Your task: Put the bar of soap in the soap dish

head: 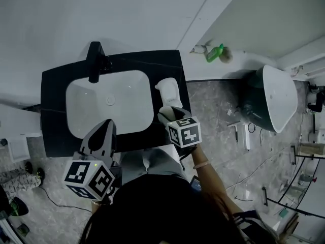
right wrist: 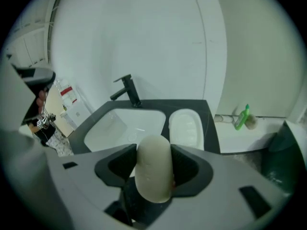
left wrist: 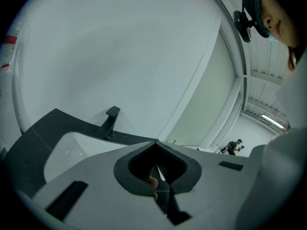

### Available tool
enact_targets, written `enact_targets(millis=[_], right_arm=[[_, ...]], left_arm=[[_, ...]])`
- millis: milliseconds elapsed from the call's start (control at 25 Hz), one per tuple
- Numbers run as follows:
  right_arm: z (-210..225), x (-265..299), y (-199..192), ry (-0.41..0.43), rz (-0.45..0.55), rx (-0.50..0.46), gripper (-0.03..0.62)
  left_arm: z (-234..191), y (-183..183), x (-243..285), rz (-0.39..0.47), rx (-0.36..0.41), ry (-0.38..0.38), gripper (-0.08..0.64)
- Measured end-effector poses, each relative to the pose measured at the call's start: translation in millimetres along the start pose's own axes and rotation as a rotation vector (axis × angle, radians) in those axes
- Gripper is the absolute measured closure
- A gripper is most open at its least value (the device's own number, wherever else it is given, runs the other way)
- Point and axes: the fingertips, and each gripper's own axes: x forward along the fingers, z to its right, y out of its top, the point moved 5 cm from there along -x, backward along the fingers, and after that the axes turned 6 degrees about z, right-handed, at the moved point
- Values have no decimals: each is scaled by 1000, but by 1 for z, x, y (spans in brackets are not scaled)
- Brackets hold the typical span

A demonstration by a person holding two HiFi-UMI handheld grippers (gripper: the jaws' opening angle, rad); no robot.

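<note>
The bar of soap, pale and rounded, stands upright between the fingers of the right gripper, whose dark pads press on both of its sides. It is held in the air, apart from the soap dish, which shows just above and to the right of it in the right gripper view. In the head view the right gripper sits just below the white oval dish, right of centre. The dish lies empty on the dark tabletop, just right of the white sink basin; a black faucet stands at the basin's upper edge. The left gripper hovers at the tabletop's lower edge, its fingers closed together on nothing.
</note>
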Motion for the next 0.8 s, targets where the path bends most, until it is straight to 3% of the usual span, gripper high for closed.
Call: enact_targets(millis=[320, 800], right_arm=[[39, 8, 62, 0, 157, 26, 359], [73, 58, 51, -37, 235, 4, 385]], left_arm=[[-6, 2, 1, -4, -3, 23, 563], [-16, -11, 5, -65, -6, 91, 563]])
